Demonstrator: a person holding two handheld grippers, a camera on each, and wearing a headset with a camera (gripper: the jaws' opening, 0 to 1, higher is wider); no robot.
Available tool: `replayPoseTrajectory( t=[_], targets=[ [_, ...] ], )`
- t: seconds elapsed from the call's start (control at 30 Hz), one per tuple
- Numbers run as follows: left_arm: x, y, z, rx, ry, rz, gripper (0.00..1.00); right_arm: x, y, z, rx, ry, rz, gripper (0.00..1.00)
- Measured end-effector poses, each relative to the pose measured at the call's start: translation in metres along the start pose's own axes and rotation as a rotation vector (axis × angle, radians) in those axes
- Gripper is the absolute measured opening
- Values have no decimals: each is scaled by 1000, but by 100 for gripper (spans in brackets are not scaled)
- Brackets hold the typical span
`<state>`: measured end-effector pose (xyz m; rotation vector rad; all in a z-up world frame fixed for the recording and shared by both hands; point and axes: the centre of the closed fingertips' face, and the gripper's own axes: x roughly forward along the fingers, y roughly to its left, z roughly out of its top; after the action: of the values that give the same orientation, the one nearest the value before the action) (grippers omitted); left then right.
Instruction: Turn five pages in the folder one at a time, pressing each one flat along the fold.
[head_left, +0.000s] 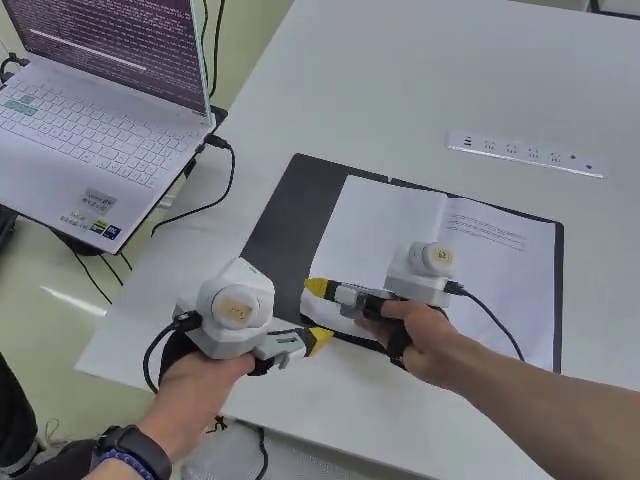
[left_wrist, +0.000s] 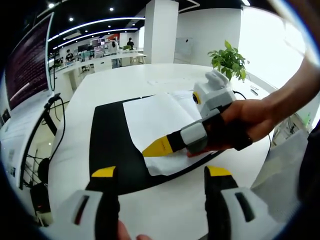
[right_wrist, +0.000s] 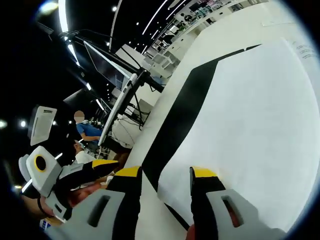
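Right gripper (right_wrist: 165, 175) sitting at near-left corner of white page (head_left: 390, 225) in black folder (head_left: 285, 215), fingers parted. Left gripper (left_wrist: 161, 175) hanging over near worktop (head_left: 400, 80) edge, fingers spread, gripping nothing.

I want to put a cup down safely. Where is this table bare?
Free: the white table between the laptop and the power strip, beyond the folder. Crowded: the near edge, where the left gripper and right gripper meet at the folder.

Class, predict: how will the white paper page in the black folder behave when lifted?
Probably floppy: the thin white paper page lies flat against the black folder. Likely light and slippery: a smooth, unwrinkled sheet.
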<state>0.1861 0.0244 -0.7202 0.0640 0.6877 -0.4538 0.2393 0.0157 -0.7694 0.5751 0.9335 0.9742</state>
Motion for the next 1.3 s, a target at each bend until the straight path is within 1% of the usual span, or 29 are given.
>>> replayPoseTrajectory(
  t=[0.03,0.1,0.17,0.23,0.27,0.33,0.43,0.57,0.6,0.73,0.8,0.9,0.97,1.03,1.07,1.1,1.13,1.2,1.3],
  targets=[
    [0,0,1,0,-2,-3,68,-2,4,-1,0,0,15,43],
    [1,-1,4,3,-10,-8,65,-8,8,0,-29,-10,28,47],
    [3,-1,5,11,-11,-10,64,-18,10,3,-47,-35,31,45],
    [5,-1,6,10,-10,-12,63,-26,8,9,-47,-63,27,42],
    [6,-1,6,10,-10,-12,62,-32,5,13,-48,-83,18,41],
    [8,0,7,10,-7,-6,62,-42,-2,18,-51,-101,2,38],
    [10,-2,10,9,-22,-12,57,-59,-11,28,-58,-139,-26,33],
    [16,-3,11,24,-11,-18,53,-82,-25,40,-37,-194,-60,29],
    [19,-3,12,34,-8,-20,51,-86,-26,41,-34,-200,-64,28],
    [27,-2,15,37,-12,-32,43,-99,-35,44,-17,-220,-87,26],
    [30,-2,16,41,-8,-32,39,-105,-41,45,-12,-236,-109,24],
    [38,0,14,40,-1,-37,33,-111,-46,45,7,-249,-118,22],
    [44,2,9,52,15,-38,29,-115,-47,44,11,-254,-124,22],
    [48,2,6,42,23,-47,21,-116,-50,44,12,-259,-126,21],
    [49,4,4,37,19,-51,17,-118,-50,43,11,-261,-130,20],
    [50,5,3,34,17,-48,11,-119,-51,43,9,-263,-135,19],
    [51,6,0,28,20,-46,9,-121,-53,43,12,-267,-139,19],
    [53,7,-5,14,31,-47,8,-123,-55,43,18,-273,-139,19],
    [59,11,-18,14,56,-43,5,-125,-61,40,25,-269,-148,18]
  ],
)
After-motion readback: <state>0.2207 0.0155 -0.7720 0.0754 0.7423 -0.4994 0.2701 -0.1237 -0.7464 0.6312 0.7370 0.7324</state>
